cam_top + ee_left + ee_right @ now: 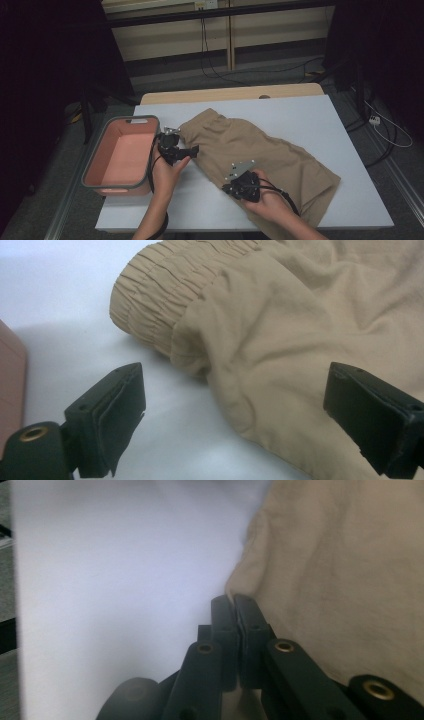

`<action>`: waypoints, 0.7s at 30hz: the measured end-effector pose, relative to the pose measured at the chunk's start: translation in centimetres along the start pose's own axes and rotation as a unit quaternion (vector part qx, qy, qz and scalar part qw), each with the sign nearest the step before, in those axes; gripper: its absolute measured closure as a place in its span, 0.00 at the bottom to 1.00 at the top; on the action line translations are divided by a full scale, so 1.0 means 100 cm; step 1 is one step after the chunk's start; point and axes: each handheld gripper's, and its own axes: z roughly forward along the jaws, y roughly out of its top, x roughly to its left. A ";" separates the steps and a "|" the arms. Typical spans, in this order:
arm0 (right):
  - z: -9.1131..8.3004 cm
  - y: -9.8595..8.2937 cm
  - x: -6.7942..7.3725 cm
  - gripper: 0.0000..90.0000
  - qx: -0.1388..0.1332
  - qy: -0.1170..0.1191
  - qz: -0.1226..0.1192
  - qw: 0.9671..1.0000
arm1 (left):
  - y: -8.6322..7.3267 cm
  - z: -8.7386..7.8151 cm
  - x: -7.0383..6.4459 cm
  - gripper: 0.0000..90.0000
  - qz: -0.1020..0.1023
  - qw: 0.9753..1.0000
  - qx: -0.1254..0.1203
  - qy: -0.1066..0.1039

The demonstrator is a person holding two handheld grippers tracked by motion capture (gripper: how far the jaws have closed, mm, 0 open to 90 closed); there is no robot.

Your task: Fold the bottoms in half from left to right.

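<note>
A tan garment [265, 150] with an elastic waistband [155, 295] lies crumpled across the white table [300, 110]. My left gripper [192, 150] is by the waistband end, low over the table. In the left gripper view it [237, 390] stands open, one jaw over bare table and the other over the cloth [280, 330]. My right gripper [227, 189] is at the garment's near edge. In the right gripper view its jaws [234, 602] are pressed together on the edge of the fabric [340, 570].
A pink tub with a grey rim [95, 150] stands at the table's left edge, close beside my left hand; its corner [10, 375] shows in the left gripper view. Bare table [125, 555] lies left of the right gripper. Cables run over the floor behind.
</note>
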 end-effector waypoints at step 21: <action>-0.002 -0.008 0.003 0.99 0.000 0.019 -0.013 1.000 | -0.006 0.025 -0.004 0.07 -0.018 1.000 0.010 -0.005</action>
